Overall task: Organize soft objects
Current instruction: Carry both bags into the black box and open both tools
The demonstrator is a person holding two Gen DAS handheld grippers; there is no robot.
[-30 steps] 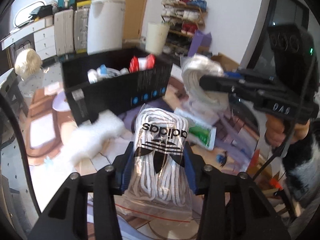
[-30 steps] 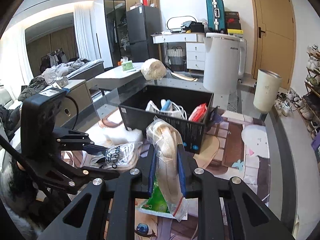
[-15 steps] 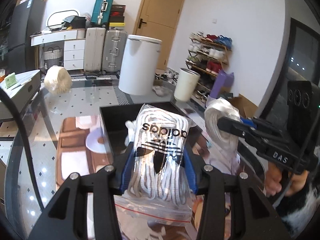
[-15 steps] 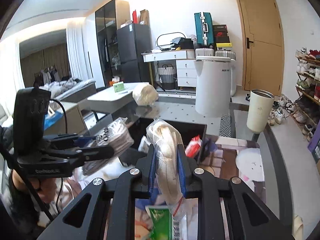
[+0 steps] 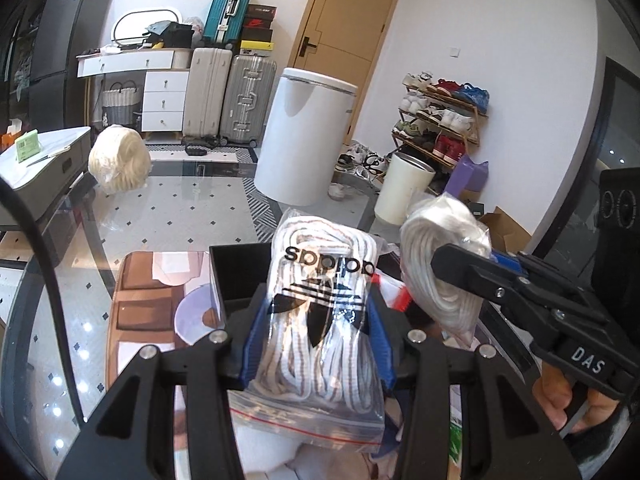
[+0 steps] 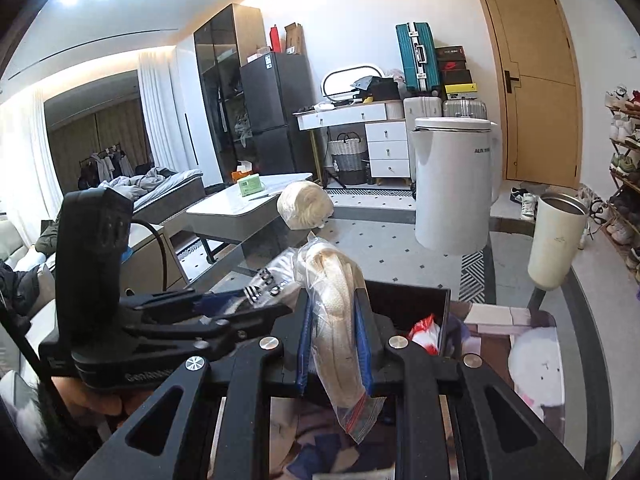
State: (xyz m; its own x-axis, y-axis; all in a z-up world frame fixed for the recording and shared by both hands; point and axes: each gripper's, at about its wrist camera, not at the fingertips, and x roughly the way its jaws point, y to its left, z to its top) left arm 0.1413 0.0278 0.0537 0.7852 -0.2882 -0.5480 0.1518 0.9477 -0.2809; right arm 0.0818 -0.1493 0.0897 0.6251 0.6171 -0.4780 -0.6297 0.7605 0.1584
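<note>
My left gripper (image 5: 316,332) is shut on a clear zip bag of white laces with a black adidas logo (image 5: 320,312), held above the near wall of a black box (image 5: 236,276). My right gripper (image 6: 335,344) is shut on a clear bag of cream rope (image 6: 334,312), held above the same box (image 6: 416,300). The right gripper also shows in the left wrist view (image 5: 472,276), with its rope bag (image 5: 440,256) beside the lace bag. The left gripper shows in the right wrist view (image 6: 256,308). A red-and-white packet (image 6: 426,330) lies in the box.
The box stands on a glass table (image 5: 160,220) with a patterned mat (image 6: 532,336). A cream yarn ball (image 5: 118,158) lies at the table's far end. A white bin (image 5: 304,136) and a cream cylinder (image 5: 404,188) stand on the floor beyond.
Both grippers have risen with their bags and moved over the black box. The views now look more level across the room, and the two bags have come closer together.
</note>
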